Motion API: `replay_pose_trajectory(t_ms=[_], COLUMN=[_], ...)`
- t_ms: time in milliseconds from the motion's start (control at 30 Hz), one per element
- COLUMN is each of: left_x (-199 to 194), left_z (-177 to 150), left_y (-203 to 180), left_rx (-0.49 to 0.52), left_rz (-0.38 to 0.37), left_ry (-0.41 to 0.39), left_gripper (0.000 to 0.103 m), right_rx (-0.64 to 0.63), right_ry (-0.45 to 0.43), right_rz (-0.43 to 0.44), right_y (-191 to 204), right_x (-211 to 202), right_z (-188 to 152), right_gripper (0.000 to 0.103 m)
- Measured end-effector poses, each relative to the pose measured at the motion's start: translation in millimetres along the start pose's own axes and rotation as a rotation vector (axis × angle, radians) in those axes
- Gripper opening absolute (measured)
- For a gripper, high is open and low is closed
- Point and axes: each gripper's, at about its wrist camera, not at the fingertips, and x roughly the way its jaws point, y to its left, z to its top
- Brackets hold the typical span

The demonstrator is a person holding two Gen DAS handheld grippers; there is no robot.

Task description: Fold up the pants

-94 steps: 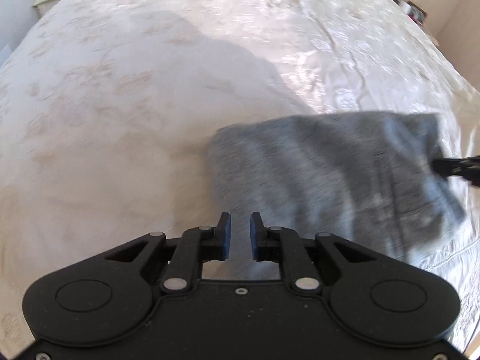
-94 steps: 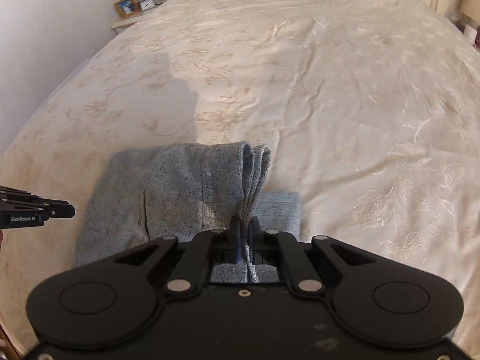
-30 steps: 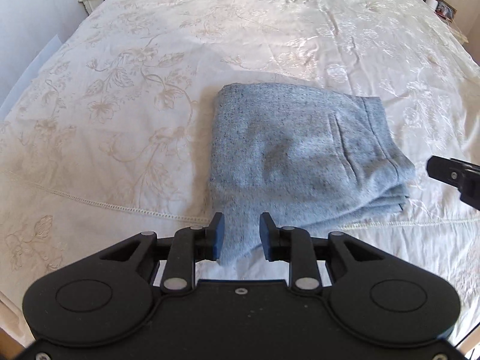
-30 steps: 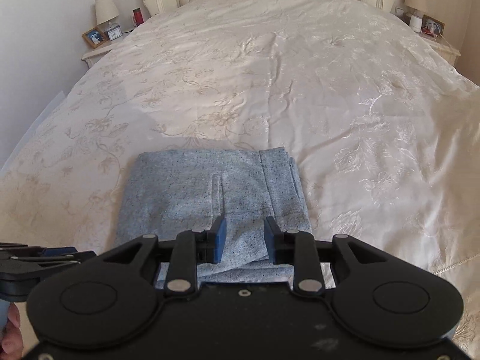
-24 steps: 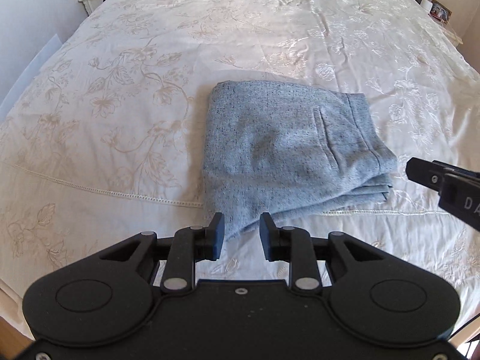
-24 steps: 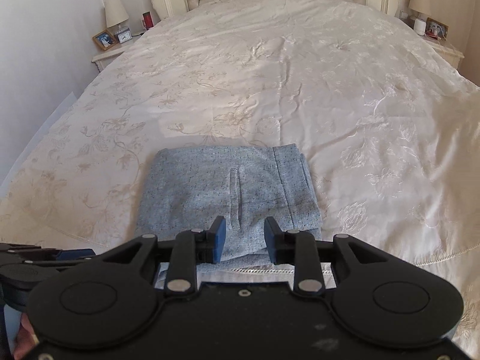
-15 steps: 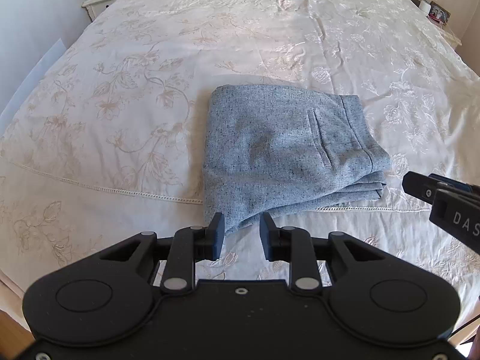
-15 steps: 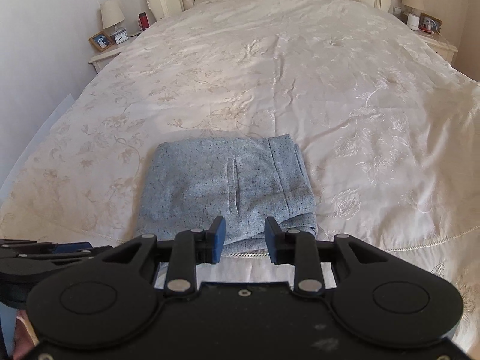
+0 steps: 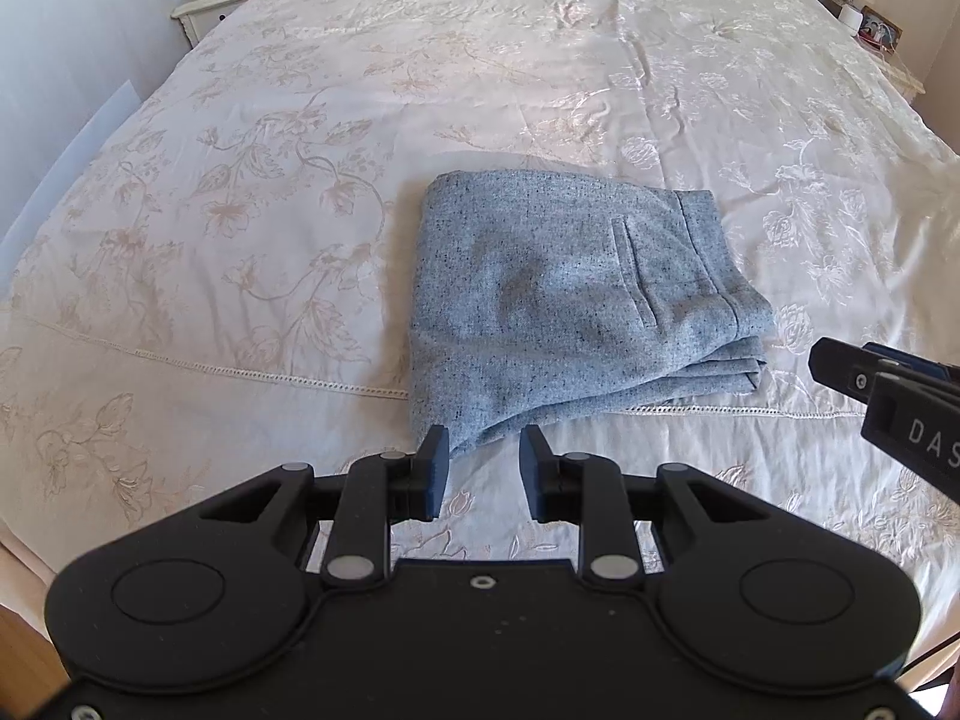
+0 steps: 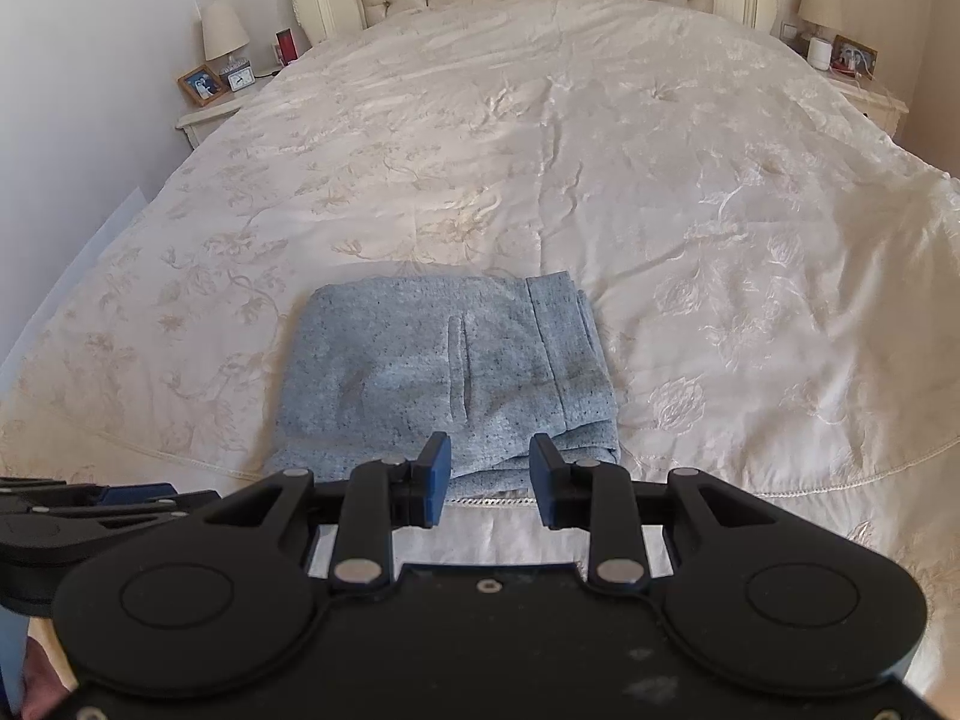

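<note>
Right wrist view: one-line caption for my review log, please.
Open right gripper hovers at the near edge of folded grey pants lying on a cream embroidered bedspread, left gripper alongside.

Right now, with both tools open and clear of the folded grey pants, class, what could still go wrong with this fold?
1. The grey pants lie near the bedspread's front edge; a tug on the cover might slide them off.
2. The layers at the near right corner are splayed, so the fold may loosen.
3. The open left tool hangs by the near corner and could snag it. The right tool is open too.
</note>
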Motion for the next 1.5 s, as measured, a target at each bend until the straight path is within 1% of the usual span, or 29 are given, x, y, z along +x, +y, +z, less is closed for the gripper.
replay_pose_trajectory(t_ms=[200, 600, 800, 1500], left_x=[-4.4, -11.8, -14.9, -13.2], left_z=[-5.2, -19.2, -18.8, -18.8], left_y=[-0.4, -11.2, -13.1, -13.3], left_rx=[0.009, 0.056, 0.051, 0.041], left_rz=[0.008, -0.005, -0.001, 0.006], left_ry=[0.006, 0.023, 0.008, 0.008], left_gripper=[0.036, 0.036, 0.036, 0.036], right_rx=[-0.001, -0.005, -0.006, -0.007], right_ry=[0.000, 0.015, 0.018, 0.019], right_rz=[0.000, 0.001, -0.003, -0.004], right_y=[2.7, 7.7, 7.8, 1.4], right_x=[-4.0, -18.5, -20.2, -21.8], right_z=[0.3, -8.8, -10.0, -7.9], right_gripper=[0.031, 0.031, 0.031, 0.031])
